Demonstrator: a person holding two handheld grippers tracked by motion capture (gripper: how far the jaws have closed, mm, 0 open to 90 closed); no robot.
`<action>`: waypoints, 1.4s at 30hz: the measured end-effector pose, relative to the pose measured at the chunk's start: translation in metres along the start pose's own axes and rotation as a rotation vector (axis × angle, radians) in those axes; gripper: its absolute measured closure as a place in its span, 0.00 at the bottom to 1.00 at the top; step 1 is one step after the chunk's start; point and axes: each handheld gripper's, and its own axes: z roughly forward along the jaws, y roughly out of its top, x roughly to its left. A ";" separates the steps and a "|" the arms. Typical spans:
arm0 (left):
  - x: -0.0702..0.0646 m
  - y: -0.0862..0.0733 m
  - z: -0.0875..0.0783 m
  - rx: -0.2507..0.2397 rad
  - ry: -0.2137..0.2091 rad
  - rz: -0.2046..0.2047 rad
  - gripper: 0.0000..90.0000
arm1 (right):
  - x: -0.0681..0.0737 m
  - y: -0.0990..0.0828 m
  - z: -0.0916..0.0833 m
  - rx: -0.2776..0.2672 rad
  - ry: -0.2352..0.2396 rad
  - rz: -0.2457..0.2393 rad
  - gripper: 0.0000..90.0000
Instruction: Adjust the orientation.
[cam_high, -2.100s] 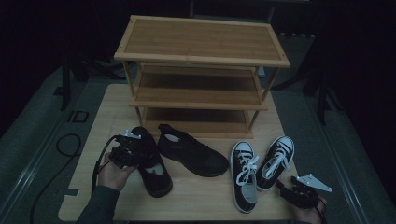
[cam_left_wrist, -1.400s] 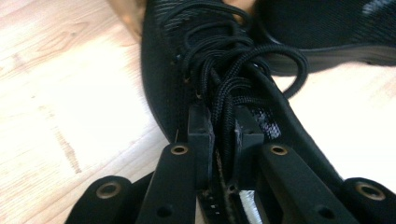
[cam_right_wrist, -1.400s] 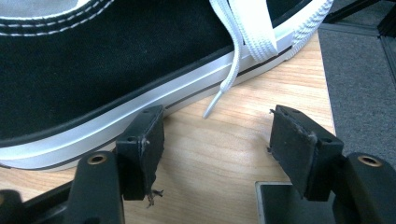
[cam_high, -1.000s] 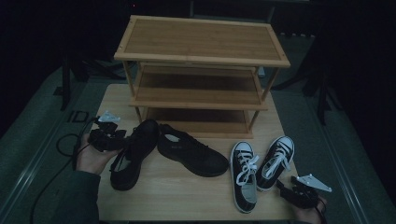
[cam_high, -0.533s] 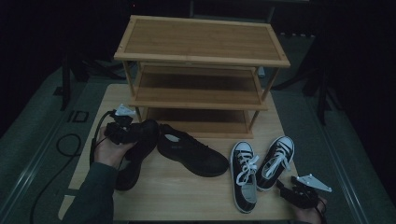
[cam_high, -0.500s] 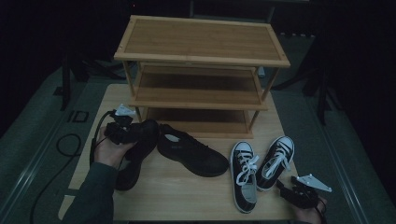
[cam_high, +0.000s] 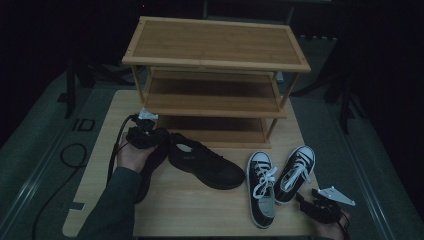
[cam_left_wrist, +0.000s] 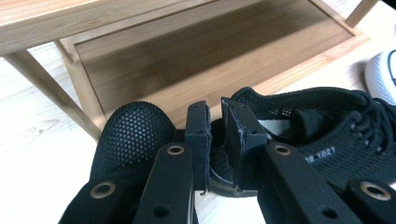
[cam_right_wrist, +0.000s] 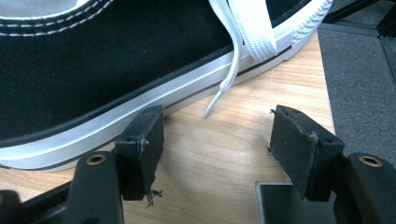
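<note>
Left gripper view: I am closing my left gripper (cam_left_wrist: 215, 122) on the black shoe's (cam_left_wrist: 135, 135) heel collar beside the rack (cam_left_wrist: 196, 56); thin bite risks slipping. Right gripper (cam_right_wrist: 217, 140) is gaping, idle.

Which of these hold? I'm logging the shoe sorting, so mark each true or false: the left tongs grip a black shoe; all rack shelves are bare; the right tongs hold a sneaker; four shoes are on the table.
The left tongs grip a black mesh shoe: true, by its collar.
All shelves of the rack are bare: true.
The right tongs hold a sneaker: false, they stand open beside it.
Four shoes on the table: true.
</note>
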 end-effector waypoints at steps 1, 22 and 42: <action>0.000 0.000 0.000 0.000 0.000 0.000 0.88 | 0.000 0.000 0.000 0.000 0.000 0.000 0.38; -0.005 0.006 0.026 0.052 -0.070 -0.015 0.95 | 0.000 0.000 0.000 0.000 0.000 0.001 0.38; -0.030 -0.005 -0.009 0.055 -0.061 0.069 0.96 | 0.000 0.000 0.000 0.001 -0.001 0.002 0.38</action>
